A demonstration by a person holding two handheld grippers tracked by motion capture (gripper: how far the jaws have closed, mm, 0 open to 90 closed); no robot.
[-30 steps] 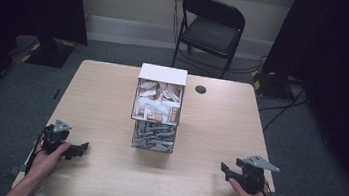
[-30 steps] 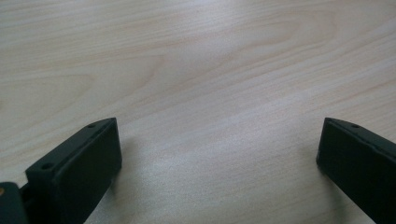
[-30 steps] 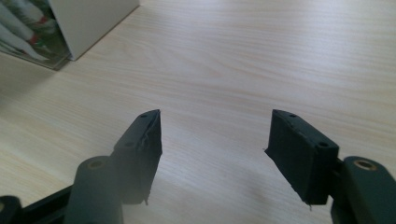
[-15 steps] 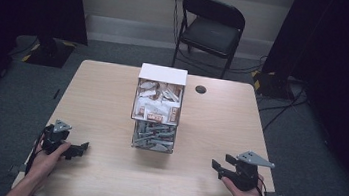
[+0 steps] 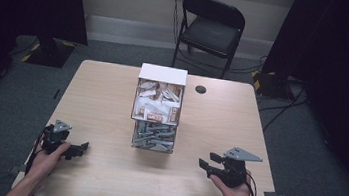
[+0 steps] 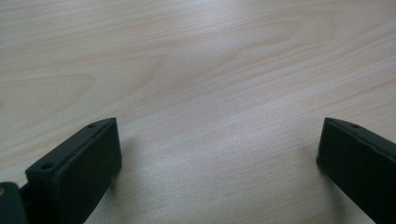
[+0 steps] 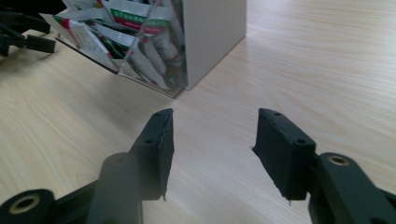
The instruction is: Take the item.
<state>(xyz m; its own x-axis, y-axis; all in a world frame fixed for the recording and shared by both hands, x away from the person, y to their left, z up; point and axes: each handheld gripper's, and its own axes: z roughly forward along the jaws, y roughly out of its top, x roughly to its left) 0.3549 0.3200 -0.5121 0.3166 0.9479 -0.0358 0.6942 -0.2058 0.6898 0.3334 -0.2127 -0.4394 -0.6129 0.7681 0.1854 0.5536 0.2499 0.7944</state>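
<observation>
Near right on the table (image 5: 112, 95): right gripper (image 5: 210, 165), jaws half spread and just closing further, nothing between them, pointing left toward the clear dispenser box (image 5: 157, 108). Near left: left gripper (image 5: 77, 149), low over the wood, jaws spread wide, nothing between them. At the table's middle: the box, upright, white on top, full of small packets (image 5: 158, 101). From the right gripper view, its clear front corner just ahead, apart from the jaws. Far behind the table: a black folding chair (image 5: 211, 29).
</observation>
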